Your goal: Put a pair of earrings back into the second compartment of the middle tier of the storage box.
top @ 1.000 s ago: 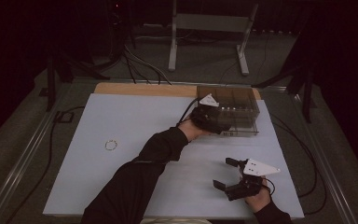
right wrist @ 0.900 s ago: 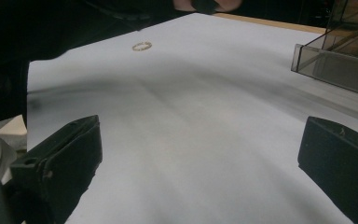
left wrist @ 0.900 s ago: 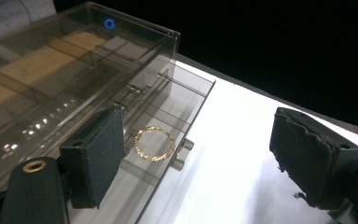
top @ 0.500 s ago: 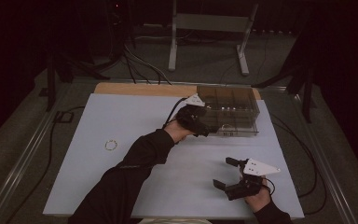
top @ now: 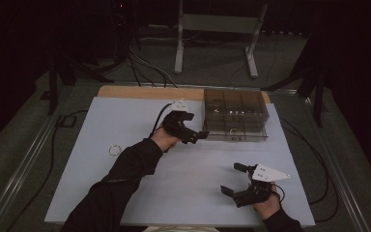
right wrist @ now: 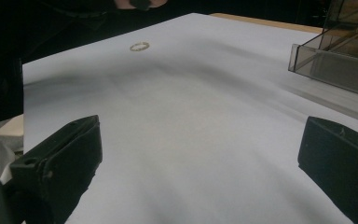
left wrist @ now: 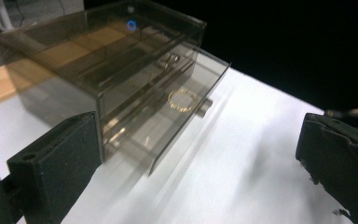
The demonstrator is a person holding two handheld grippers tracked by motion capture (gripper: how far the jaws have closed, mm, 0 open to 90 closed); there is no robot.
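Left gripper (top: 199,136), jaws just opened wide, nothing between; gold ring (left wrist: 182,100) ahead of the fingertips, inside the drawer (left wrist: 186,112) of a smoky acrylic organiser (top: 235,113). Right gripper (top: 234,179) also spread wide, empty; second ring (right wrist: 139,46) far beyond its fingers.

White sheet (top: 188,169) covering the counter; bare wooden strip (top: 145,92) along its far edge; metal stand (top: 217,29) on the floor beyond.
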